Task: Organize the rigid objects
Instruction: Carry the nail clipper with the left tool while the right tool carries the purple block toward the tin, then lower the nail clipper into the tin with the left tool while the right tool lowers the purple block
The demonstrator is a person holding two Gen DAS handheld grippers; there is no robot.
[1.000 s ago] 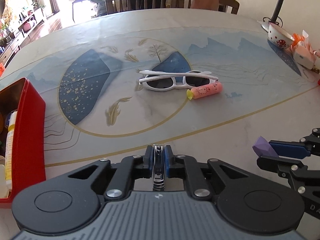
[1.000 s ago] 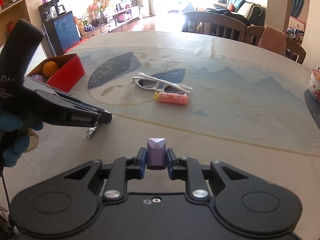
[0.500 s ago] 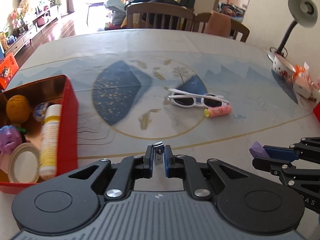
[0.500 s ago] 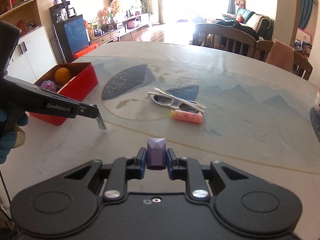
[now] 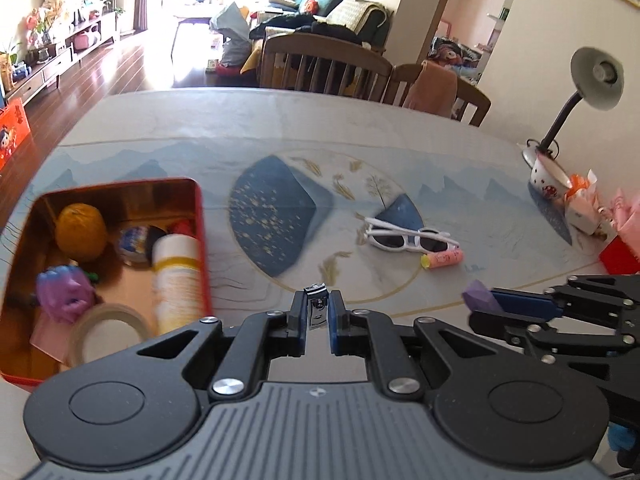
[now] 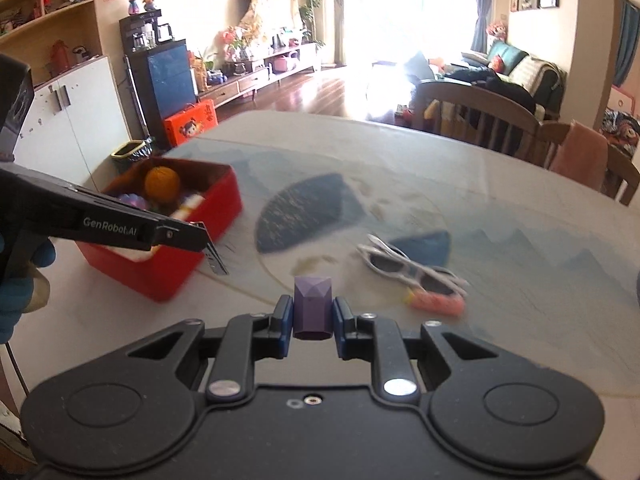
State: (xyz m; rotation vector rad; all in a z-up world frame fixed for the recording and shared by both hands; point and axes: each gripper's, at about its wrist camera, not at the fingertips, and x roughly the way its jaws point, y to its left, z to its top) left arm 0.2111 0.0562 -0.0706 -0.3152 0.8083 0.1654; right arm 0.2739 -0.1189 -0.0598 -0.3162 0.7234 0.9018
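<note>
My left gripper (image 5: 316,310) is shut on a metal nail clipper (image 5: 316,308), held above the table just right of the red tin box (image 5: 202,232). From the right wrist view the same left gripper (image 6: 200,236) hangs in front of the red tin box (image 6: 168,272) with the nail clipper (image 6: 216,260) pointing down. My right gripper (image 6: 312,312) is shut on a small purple faceted block (image 6: 312,308); in the left wrist view that purple block (image 5: 478,296) shows at the right. White sunglasses (image 5: 408,238) and a pink tube (image 5: 442,259) lie mid-table.
The tin holds an orange (image 5: 80,232), a purple toy (image 5: 64,294), a tape roll (image 5: 106,332) and a white bottle (image 5: 176,276). A desk lamp (image 5: 592,80), a bowl (image 5: 548,178) and packets sit at the far right. Chairs (image 5: 324,66) stand behind the table.
Both grippers have risen and swung left toward the red tin box, which now fills more of both views. Each keeps its object; the sunglasses and tube have not moved.
</note>
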